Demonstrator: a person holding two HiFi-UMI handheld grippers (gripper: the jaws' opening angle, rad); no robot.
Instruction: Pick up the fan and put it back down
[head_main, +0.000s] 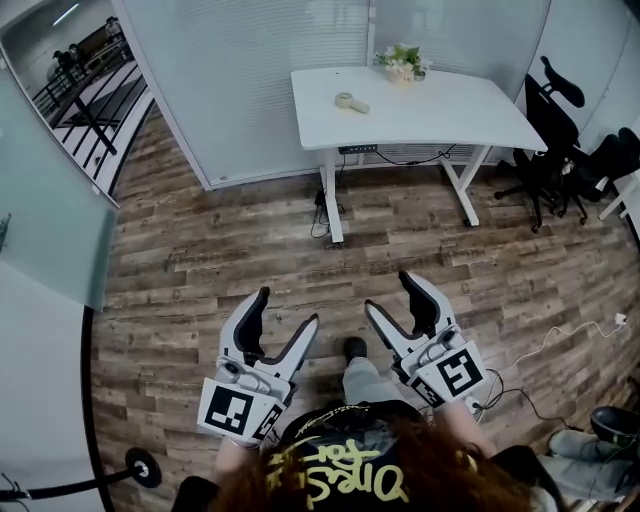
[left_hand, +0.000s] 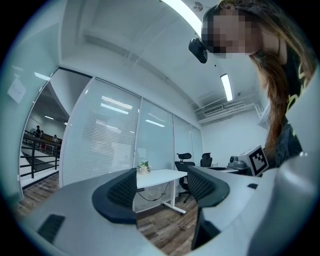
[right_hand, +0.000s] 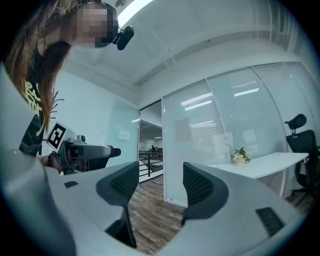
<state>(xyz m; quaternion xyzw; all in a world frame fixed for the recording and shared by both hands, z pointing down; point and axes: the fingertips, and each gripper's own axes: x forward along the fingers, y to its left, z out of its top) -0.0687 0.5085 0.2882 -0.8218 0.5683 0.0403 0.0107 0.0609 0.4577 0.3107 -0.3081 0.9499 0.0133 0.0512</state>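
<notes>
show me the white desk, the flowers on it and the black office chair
white desk (head_main: 450, 115), head view, bare part of the top
flowers (head_main: 402, 62), head view, middle of the bunch
black office chair (head_main: 548, 125), head view, its backrest

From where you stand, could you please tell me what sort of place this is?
Most likely an office. A white desk stands against frosted glass partitions, with black office chairs beside it. Cables trail from the desk across a wood-look plank floor.
</notes>
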